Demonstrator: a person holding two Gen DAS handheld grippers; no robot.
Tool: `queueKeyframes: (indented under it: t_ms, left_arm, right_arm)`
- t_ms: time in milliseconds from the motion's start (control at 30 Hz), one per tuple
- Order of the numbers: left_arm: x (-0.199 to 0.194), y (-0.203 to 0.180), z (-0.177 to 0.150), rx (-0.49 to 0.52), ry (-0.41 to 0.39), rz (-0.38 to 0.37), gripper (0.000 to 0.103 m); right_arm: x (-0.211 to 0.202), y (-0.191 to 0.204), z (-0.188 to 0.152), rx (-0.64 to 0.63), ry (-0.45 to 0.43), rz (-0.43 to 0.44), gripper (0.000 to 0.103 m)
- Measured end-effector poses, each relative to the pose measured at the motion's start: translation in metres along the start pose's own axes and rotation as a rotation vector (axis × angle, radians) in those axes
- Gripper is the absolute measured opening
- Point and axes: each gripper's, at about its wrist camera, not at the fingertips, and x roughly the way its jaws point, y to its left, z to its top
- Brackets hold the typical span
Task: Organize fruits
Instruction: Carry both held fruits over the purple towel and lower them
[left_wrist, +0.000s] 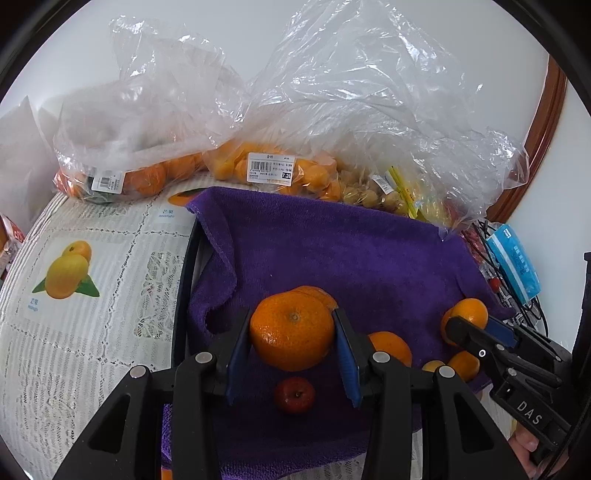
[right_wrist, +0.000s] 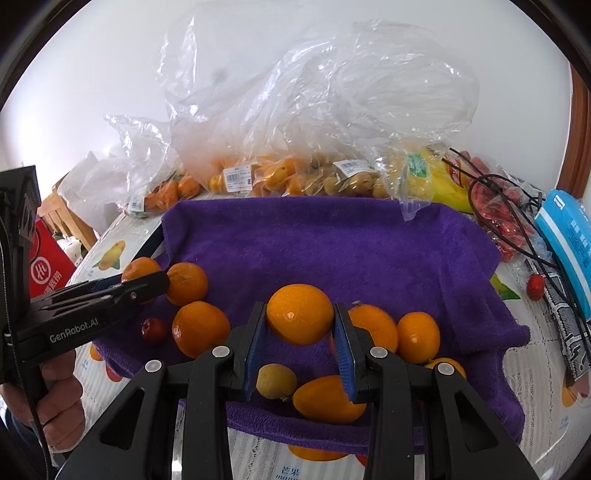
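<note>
Tabletop (left_wrist: 74, 350) carries a fruit-print lace cloth, with a purple towel (left_wrist: 351, 251) spread over it; clear bags of fruit (left_wrist: 288, 173) line the white wall behind. Left claw (left_wrist: 291, 354) pinches a dimpled mandarin (left_wrist: 291, 328) between its blue pads, above the towel and a small red fruit (left_wrist: 294, 394). Right claw (right_wrist: 300, 347) pinches a smooth orange (right_wrist: 300, 313) — loose citrus lies on the towel around it.

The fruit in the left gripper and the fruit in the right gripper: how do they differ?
The mandarin in the left gripper is squat, deep orange and pebbly; the orange in the right gripper is rounder, smoother and yellower. Both are clamped between blue pads above the purple towel.
</note>
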Motion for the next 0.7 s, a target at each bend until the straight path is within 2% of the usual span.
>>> queueKeyframes:
  t_ms: [700]
  left_arm:
    - [0.0017, -0.0045, -0.0041, 0.014, 0.003, 0.006, 0.041]
  right_arm:
    - [0.0113, 0.0045, -0.0049, -0.041, 0.051, -0.015, 0.035]
